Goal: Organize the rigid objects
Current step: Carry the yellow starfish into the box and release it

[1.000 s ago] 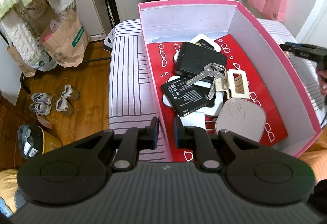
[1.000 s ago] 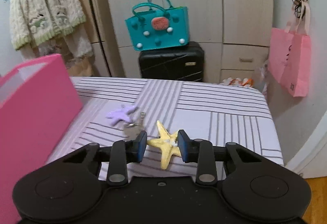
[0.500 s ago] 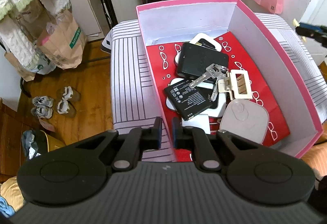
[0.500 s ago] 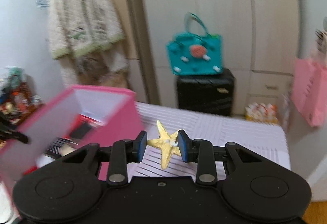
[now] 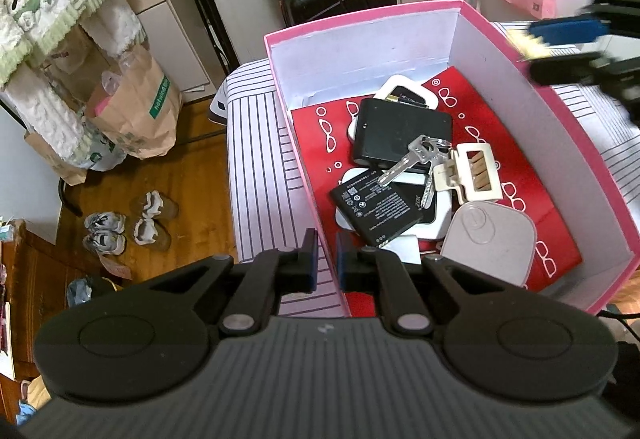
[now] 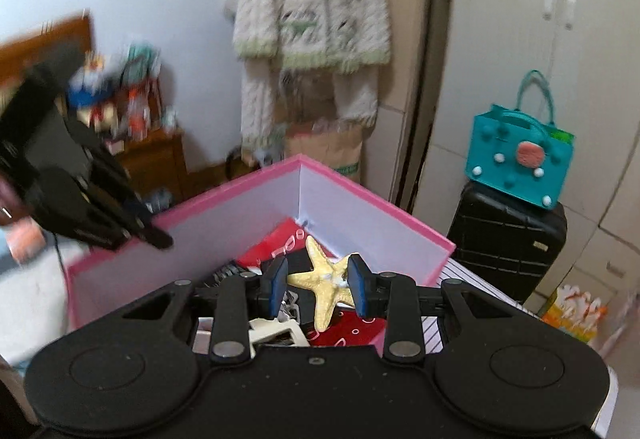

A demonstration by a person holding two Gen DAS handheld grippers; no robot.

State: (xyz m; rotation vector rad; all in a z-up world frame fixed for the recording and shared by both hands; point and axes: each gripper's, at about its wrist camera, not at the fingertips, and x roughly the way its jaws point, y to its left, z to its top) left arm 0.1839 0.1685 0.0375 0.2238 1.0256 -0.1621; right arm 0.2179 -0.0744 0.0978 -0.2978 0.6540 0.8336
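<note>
Several items already lay in the pink box [image 5: 472,39]; its near wall was clamped by the left gripper [image 5: 326,259]; a yellow starfish [image 6: 322,285], pinched in the right gripper [image 6: 318,285], was held above it, unreleased.

A pink box [image 5: 568,143] with white walls and red glasses-patterned lining holds black batteries [image 5: 376,205]; the starfish [image 6: 326,281] is yellow.
</note>
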